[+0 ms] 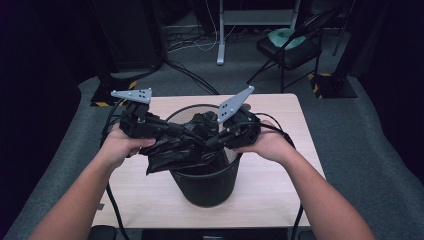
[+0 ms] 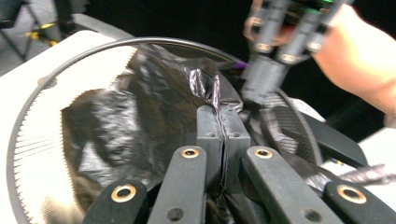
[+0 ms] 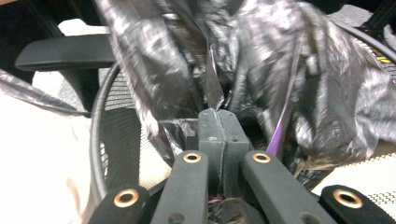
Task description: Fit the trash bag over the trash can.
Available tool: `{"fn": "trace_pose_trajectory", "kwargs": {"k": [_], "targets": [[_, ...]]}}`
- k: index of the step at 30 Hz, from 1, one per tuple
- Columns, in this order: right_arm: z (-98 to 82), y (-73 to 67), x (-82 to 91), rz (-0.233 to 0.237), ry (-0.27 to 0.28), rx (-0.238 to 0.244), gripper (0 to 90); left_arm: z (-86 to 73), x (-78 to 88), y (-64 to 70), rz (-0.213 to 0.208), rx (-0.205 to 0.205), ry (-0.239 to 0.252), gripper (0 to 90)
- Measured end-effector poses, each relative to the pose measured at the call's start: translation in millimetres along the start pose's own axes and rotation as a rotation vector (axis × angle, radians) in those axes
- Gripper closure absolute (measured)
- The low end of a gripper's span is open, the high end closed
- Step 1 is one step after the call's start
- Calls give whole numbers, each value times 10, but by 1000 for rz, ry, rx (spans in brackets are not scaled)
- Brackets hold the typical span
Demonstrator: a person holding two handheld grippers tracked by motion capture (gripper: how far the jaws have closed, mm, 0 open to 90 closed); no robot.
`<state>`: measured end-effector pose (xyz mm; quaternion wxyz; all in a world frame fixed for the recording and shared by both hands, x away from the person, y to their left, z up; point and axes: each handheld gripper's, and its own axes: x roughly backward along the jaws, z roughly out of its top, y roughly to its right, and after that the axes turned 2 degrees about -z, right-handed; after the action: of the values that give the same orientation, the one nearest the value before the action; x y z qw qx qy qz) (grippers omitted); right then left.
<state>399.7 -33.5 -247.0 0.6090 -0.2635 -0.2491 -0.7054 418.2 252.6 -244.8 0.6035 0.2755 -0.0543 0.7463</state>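
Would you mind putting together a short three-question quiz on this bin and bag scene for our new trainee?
1. True or false: the left gripper is shut on the black bag.
2. What does the mesh waste bin stand on? A) the floor B) the wooden table C) a chair
3. Fill in: a thin ______ strip of the bag shows beside the jaws in the right gripper view.

Key
1. True: its jaws are pressed together with bag film pinched between them.
2. B.
3. Purple. The right gripper is also shut on the bag, at the bin's rim.
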Motion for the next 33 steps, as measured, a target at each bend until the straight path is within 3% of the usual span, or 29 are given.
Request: {"fn": "trace_pose_trajectory", "kwargs": {"k": [8, 13, 16, 21, 29, 33], "targets": [[-41, -98, 45, 29, -15, 27, 896, -44, 177, -217, 133, 59, 36, 892], [-69, -115, 186, 7, 0, 26, 896, -99, 353, -323, 247, 88, 46, 893], [-87, -121, 268, -11, 11, 24, 896, -171, 438, -372, 278, 112, 53, 892], [-104, -145, 395, -48, 0, 35, 896, -294, 542, -381, 296, 132, 52, 892], [-6, -107, 607, -128, 7, 29, 895, -323, 557, -268, 291, 107, 42, 891], [48, -179, 630, -103, 42, 44, 894, -322, 512, -244, 279, 103, 28, 880]]}}
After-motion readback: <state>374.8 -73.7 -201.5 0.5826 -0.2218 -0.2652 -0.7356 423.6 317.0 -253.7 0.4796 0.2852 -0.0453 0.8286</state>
